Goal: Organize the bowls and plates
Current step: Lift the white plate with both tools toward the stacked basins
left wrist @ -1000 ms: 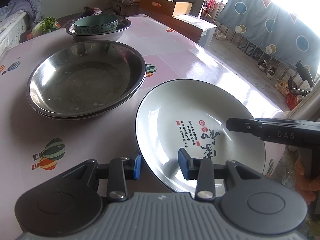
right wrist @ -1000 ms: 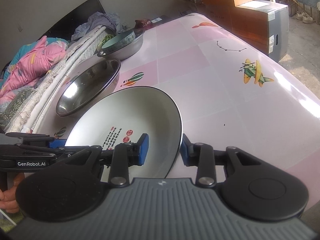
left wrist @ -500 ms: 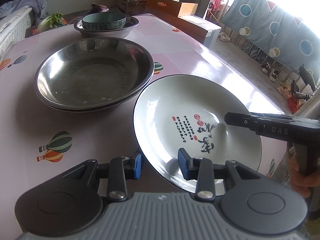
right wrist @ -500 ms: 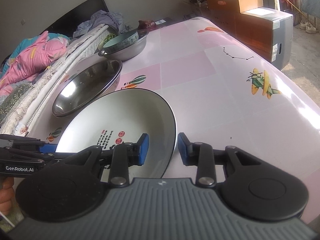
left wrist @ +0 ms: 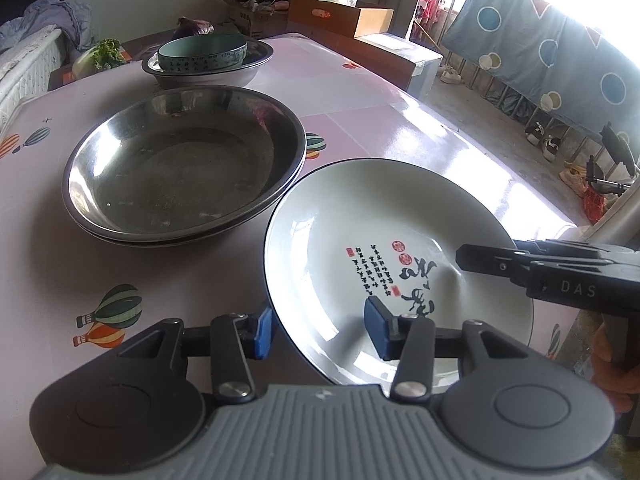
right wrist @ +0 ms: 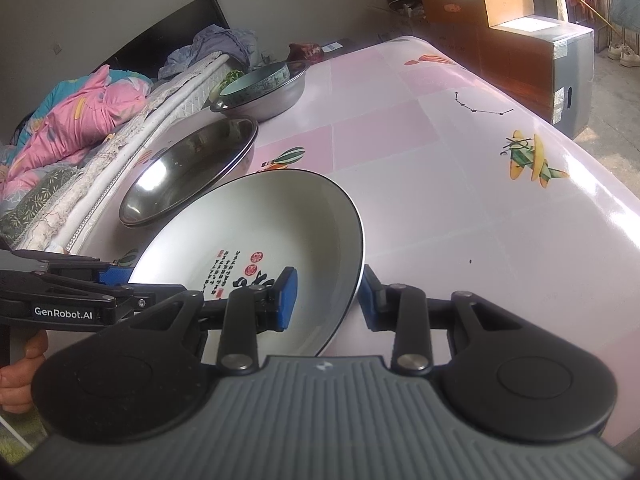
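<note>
A white plate with a dark rim and red and black writing point(left wrist: 384, 248) is held tilted above the pink table point(left wrist: 360, 120). My left gripper point(left wrist: 318, 330) is shut on its near left rim. My right gripper point(right wrist: 326, 296) is shut on its right rim; the plate also shows in the right wrist view point(right wrist: 260, 236). Two stacked steel basins point(left wrist: 180, 168) lie just left of the plate. Farther back a teal bowl point(left wrist: 202, 54) sits inside another steel basin point(left wrist: 208, 74).
Bedding point(right wrist: 80, 120) lies along the table's left side. Cardboard boxes point(right wrist: 520, 40) stand beyond the far right edge. A blue patterned cloth point(left wrist: 540, 60) hangs on a rail to the right. The table's right edge drops to the floor.
Both grippers have carried the plate up and toward the stacked steel basins; the plate's rim now sits close beside the basins' rim.
</note>
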Available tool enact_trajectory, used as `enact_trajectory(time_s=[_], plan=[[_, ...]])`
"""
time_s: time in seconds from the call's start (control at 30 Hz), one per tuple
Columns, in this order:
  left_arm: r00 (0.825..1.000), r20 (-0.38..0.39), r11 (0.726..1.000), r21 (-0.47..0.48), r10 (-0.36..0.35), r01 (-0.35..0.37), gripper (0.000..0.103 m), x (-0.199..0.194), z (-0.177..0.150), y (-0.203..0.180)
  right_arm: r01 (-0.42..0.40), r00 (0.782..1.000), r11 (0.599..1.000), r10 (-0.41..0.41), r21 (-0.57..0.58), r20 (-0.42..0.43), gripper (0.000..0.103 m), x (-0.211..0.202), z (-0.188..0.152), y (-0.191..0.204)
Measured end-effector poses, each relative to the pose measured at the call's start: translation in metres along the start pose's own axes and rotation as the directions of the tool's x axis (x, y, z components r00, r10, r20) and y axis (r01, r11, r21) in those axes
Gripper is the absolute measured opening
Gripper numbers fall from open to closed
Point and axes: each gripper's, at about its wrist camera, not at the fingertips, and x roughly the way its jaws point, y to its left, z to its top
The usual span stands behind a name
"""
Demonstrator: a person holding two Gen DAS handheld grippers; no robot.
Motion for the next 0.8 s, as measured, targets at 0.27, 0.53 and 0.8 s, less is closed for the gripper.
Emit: enact_trajectory(time_s=[0.27, 0.53, 0.8], plan=[[1.000, 0.002, 1.000, 0.007, 0.009, -0.009, 0.050, 0.0017, 0.0013, -0.0030, -0.003, 1.000, 1.000, 0.003, 0.006, 0.001, 0.032, 0.0002, 0.0015, -0.0011], [1.000, -0.009, 1.000, 0.026, 0.001, 0.000, 0.054, 0.0017, 0.0005, -0.0056, -0.003, 1.000, 1.000, 0.003, 0.009, 0.005, 0.032, 0.0033, 0.0045, -0.0029], [1.000, -0.002, 0.999, 0.040, 0.012, -0.012, 0.056, 0.0036, 0.0001, -0.0087, 0.002, 1.000, 1.000, -0.002, 0.001, 0.010, 0.032, 0.0037, 0.0041, -0.0024]])
